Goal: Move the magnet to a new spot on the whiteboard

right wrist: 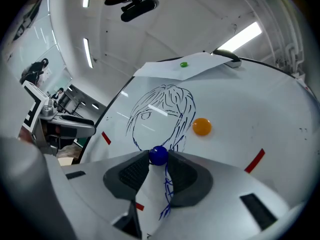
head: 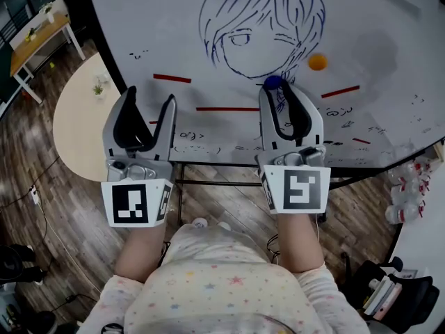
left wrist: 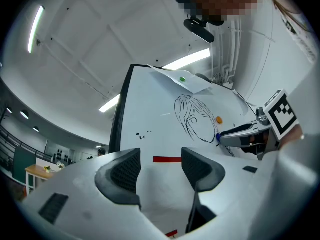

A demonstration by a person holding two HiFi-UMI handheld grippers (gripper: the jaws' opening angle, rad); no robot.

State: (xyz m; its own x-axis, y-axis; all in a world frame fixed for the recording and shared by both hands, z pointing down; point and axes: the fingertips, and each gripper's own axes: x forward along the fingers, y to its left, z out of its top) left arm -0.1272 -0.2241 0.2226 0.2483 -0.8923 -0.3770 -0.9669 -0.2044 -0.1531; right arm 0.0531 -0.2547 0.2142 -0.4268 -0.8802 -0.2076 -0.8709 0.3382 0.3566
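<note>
Two jaw tips of the right gripper (right wrist: pixel 159 161) are pinching the blue magnet (right wrist: pixel 158 155) on the whiteboard (right wrist: pixel 240 109), beneath the drawn face (right wrist: pixel 150 115). The left gripper (left wrist: pixel 160 168) is hanging wide and empty. So shallow a hold is likely risking a slip.

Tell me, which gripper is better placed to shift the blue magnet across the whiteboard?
The right. The right gripper has its jaws closed on the blue magnet on the whiteboard; the left gripper is open and empty, off to the side.
</note>
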